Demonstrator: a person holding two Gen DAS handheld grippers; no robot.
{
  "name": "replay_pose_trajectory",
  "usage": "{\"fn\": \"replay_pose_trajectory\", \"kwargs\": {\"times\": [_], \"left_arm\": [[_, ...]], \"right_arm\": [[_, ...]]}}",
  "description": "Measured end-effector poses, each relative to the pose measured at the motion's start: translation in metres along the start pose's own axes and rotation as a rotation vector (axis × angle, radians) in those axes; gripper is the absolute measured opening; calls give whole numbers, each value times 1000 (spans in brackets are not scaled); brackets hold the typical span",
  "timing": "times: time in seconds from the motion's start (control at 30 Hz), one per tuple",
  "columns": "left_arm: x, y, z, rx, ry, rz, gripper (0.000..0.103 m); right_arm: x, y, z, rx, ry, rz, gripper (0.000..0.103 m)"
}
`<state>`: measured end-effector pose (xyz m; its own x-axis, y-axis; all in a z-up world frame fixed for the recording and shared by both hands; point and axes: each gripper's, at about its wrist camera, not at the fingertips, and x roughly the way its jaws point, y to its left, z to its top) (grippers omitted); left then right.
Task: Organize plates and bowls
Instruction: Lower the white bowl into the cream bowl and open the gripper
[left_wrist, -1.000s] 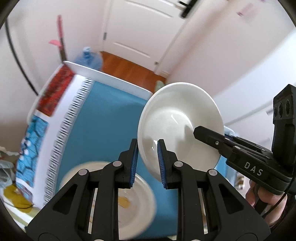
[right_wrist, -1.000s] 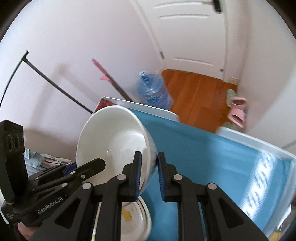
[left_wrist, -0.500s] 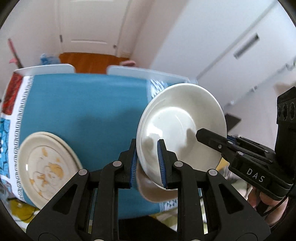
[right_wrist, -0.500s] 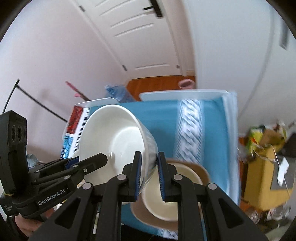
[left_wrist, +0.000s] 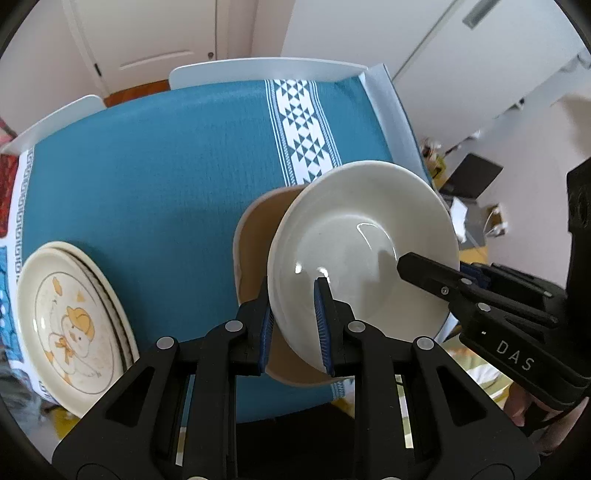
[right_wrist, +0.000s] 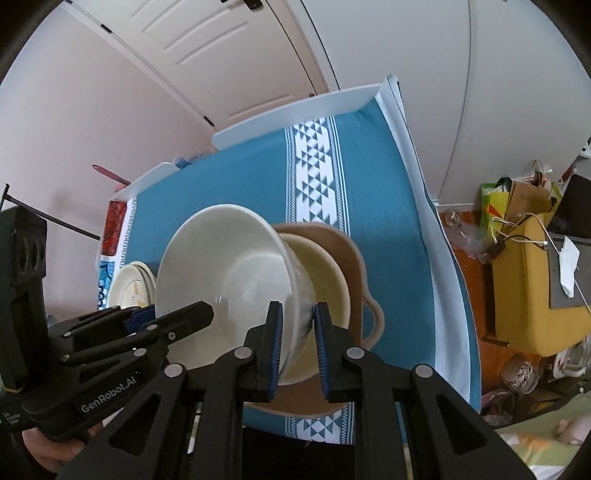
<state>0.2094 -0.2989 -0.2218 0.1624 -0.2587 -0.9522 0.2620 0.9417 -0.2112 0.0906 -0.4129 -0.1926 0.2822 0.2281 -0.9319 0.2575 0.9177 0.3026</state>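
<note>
Both grippers clamp one white bowl (left_wrist: 354, 251) by opposite rims: left gripper (left_wrist: 293, 325), right gripper (right_wrist: 297, 347). It hangs tilted above a tan dish (right_wrist: 354, 266) on the blue tabletop (left_wrist: 166, 177), plates (left_wrist: 70, 325) well apart.

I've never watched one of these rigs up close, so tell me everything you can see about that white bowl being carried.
The white bowl is plain, glossy and ceramic-looking, deep with a flared rim, and empty. It hangs tilted in the air, its opening tipped toward the cameras, above the brown bowl and the cream bowl nested in it on the blue tablecloth. Two claws pinch its rim on opposite sides: the left claw and the right claw. Whether it touches the bowls below cannot be told.
</note>
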Motion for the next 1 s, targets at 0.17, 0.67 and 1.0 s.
{"fn": "replay_pose_trajectory", "kwargs": {"times": [0.17,0.67,1.0], "left_arm": [[8,-8,2,33,22,35,18],[15,-25,0,136,15,159,18],[14,-26,-2,141,-2,167,18]], "right_arm": [[5,-3,-2,-12,4,-25,16],[10,-6,-6,-34,2,-65,16],[9,-5,-8,-39,-4,-75,16]]}}
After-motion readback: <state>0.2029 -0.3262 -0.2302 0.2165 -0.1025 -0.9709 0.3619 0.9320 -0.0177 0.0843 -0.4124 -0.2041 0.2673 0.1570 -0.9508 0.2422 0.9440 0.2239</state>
